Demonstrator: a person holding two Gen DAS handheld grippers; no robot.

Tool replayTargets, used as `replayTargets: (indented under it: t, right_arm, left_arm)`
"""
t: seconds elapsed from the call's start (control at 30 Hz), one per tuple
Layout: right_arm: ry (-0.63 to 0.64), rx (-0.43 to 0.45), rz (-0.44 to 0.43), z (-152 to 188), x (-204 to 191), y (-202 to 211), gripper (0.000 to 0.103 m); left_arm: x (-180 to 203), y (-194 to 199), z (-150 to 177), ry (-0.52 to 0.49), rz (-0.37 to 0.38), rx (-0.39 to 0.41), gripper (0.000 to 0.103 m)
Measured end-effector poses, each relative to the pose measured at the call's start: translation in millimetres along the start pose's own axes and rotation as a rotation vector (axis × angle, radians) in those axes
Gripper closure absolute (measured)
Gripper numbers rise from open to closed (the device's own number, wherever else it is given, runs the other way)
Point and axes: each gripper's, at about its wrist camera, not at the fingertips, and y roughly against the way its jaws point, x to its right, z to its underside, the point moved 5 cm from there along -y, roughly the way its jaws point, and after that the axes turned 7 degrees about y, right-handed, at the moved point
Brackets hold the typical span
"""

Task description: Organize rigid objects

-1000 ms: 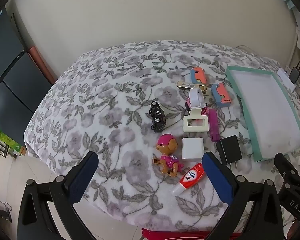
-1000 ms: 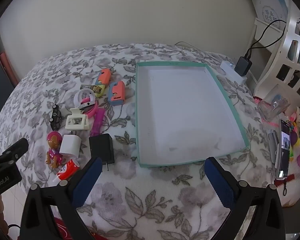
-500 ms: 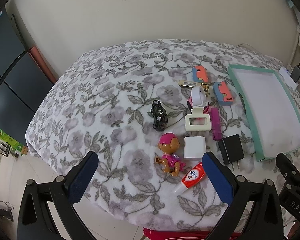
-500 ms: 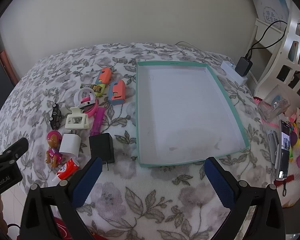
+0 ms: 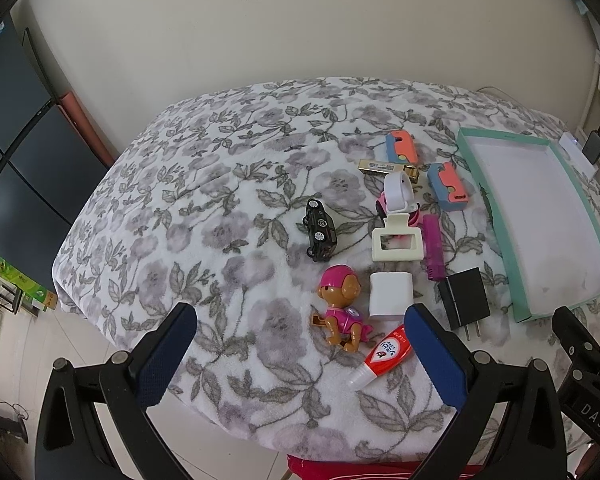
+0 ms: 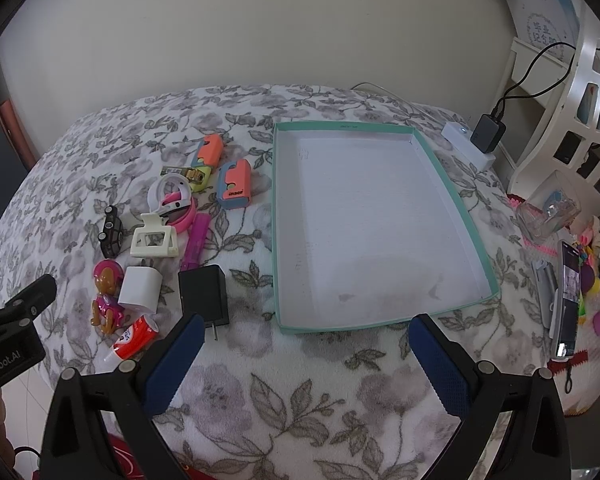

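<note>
Both tools were spread wide, gripping nothing: left tool [image 5: 300, 334], right tool [image 6: 306, 344]. Small rigid items, including a black toy car [image 5: 320, 229] and white charger cube [image 6: 140, 285], lay clustered on the floral-blanket worktop [image 6: 260, 392], beside the empty teal-rimmed white tray [image 6: 278, 216].

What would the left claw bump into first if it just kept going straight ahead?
Probably the pink toy pup, lying nearest ahead of the open left claw; the white charger sits just right. Depth is uncertain.
</note>
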Motion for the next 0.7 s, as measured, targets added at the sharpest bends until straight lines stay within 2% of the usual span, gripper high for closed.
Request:
replayTargets:
  t: [0.7]
  right_arm:
    - [0.002,-0.002,0.002,0.2,-0.5,-0.7,0.0]
  left_arm:
    - [-3.2,-0.5,2.1,0.0,-0.005,-0.003,0.0]
